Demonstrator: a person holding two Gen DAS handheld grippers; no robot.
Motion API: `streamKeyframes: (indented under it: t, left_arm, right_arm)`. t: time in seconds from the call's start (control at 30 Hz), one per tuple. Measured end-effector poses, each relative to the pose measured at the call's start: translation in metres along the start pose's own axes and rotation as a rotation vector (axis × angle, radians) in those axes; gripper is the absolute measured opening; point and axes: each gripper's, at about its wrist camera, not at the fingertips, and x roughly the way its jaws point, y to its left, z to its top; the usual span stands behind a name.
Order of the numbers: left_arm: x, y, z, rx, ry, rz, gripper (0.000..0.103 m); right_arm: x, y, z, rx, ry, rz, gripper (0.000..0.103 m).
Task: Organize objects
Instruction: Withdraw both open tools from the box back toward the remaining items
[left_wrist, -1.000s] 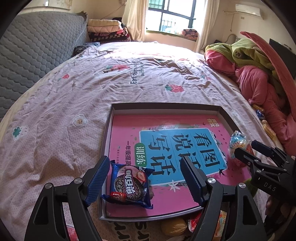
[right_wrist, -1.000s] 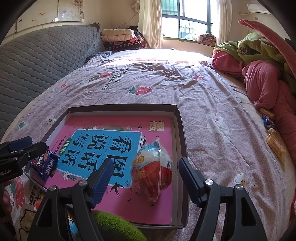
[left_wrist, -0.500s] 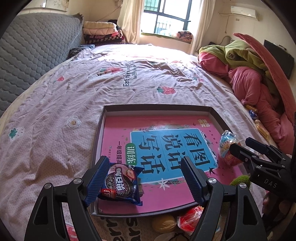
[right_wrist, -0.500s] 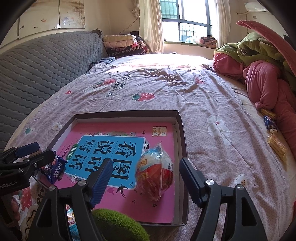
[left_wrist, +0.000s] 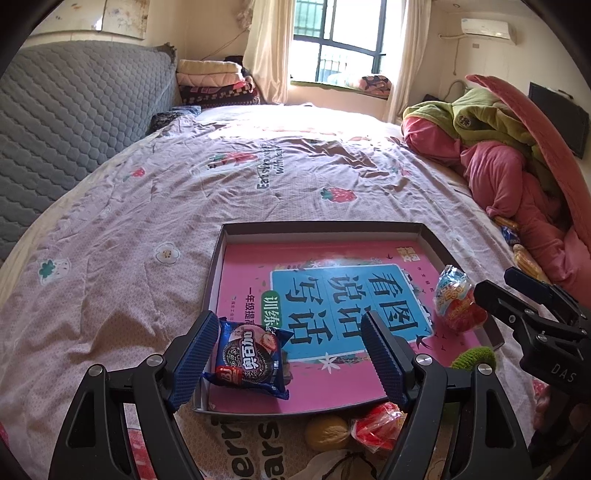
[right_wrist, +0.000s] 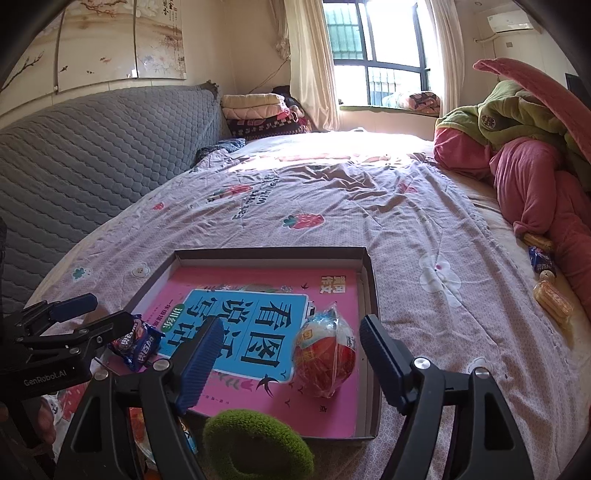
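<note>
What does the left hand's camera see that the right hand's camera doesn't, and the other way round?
Only the left wrist view shows the yellow round item and the red wrapped snack lying on the bed just outside the box's near edge.

Only the right wrist view shows the painted wall panels above the headboard, and the whole green fuzzy ring; the left view catches only an edge of it.

Both show the shallow box with the pink book inside, the blue cookie packet, the wrapped red egg toy, and both open grippers, left and right.
</note>
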Motion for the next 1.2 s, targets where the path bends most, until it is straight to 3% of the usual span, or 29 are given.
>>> streamKeyframes:
  t: [0.33,0.57,0.87,1.2]
  left_arm:
    - [-0.017,-0.014,-0.010,0.053,-0.038,0.050,0.080]
    - [-0.021,-0.020,-0.018,0.083,-0.031,0.092,0.080]
    - [-0.021,-0.012,-0.022,0.034,-0.014,0.061,0.080]
    - [-0.024,-0.008,-0.029,0.013,-0.011,0.052,0.080]
  right_arm:
    - [-0.011,0.015,-0.004,-0.041,-0.010,0.066,0.078]
    - [-0.027,0.025,-0.008,-0.077,-0.071,0.073,0.079]
    - [-0.024,0.034,-0.012,-0.099,-0.077,0.034,0.079]
    - [-0.029,0.028,-0.015,-0.085,-0.094,0.056,0.079]
